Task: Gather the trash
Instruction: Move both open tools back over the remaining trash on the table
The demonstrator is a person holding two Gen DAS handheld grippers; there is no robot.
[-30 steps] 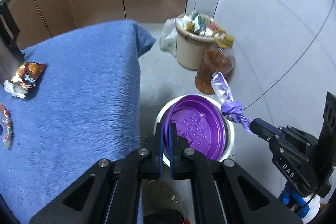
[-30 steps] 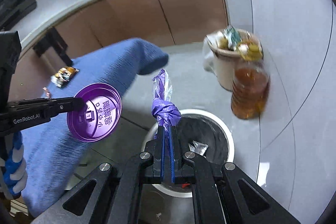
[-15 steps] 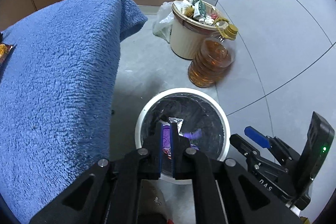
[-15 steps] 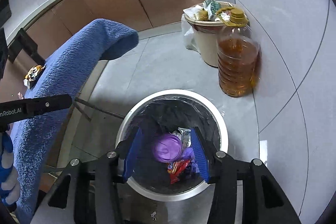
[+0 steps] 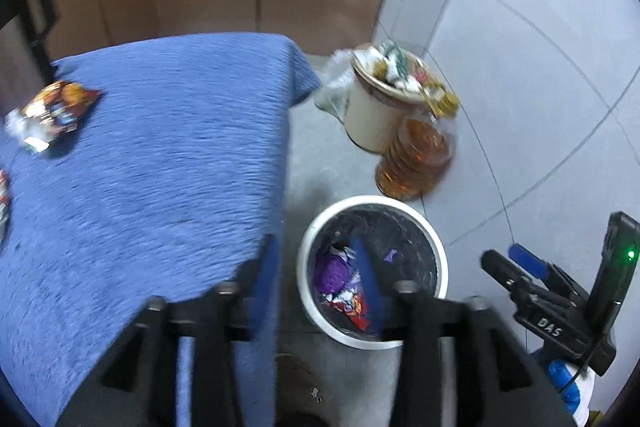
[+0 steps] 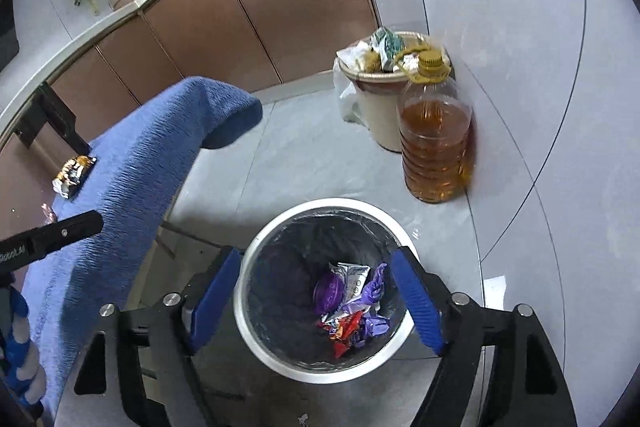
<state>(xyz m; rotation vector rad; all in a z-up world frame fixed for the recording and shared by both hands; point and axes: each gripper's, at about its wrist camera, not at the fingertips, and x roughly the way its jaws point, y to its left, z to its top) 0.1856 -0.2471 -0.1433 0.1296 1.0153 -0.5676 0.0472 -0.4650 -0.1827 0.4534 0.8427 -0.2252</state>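
Right wrist | right tongs (image 6: 316, 301) just spreading, empty | purple lid (image 6: 329, 291) in bin (image 6: 276, 355) below

Left-view blur: the left gripper's blue-padded fingers (image 5: 362, 275) and the orange crumpled snack wrapper (image 5: 52, 111) on the blue fleece cloth (image 5: 160, 155) are smeared.
Cut off: another wrapper (image 5: 3, 199) at the left edge.
Hidden: bottom of the white round bin with black liner (image 6: 280, 351), under trash.
Unreadable: print on the purple plastic lid (image 6: 329, 291).
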